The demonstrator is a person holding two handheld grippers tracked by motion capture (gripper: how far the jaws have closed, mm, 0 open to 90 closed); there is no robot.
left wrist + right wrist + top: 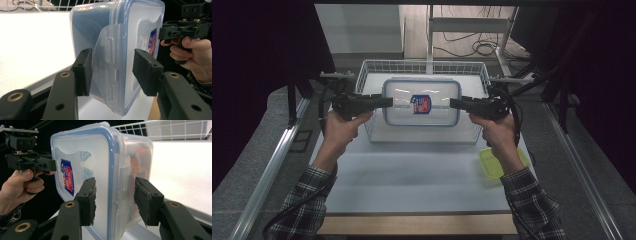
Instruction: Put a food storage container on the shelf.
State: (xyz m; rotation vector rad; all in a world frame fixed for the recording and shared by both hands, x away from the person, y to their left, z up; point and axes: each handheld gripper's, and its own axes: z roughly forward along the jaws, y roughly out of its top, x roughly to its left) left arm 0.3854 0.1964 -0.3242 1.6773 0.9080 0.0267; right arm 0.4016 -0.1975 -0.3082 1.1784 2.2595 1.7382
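Both grippers are clamping a clear plastic box [422, 102], the left gripper [384, 102] and right gripper [455, 103] at opposite ends. Between them, its lid is showing a red-and-blue label [421, 104], too small to read.

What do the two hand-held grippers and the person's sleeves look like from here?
Both the left hand-held gripper and right hand-held gripper are matte black, pistol-shaped, each with two blocky jaws faced with dark foam pads. Brass-coloured rivets mark the jaw arms. Black cables trail from each. The sleeves are dark plaid with light lines.
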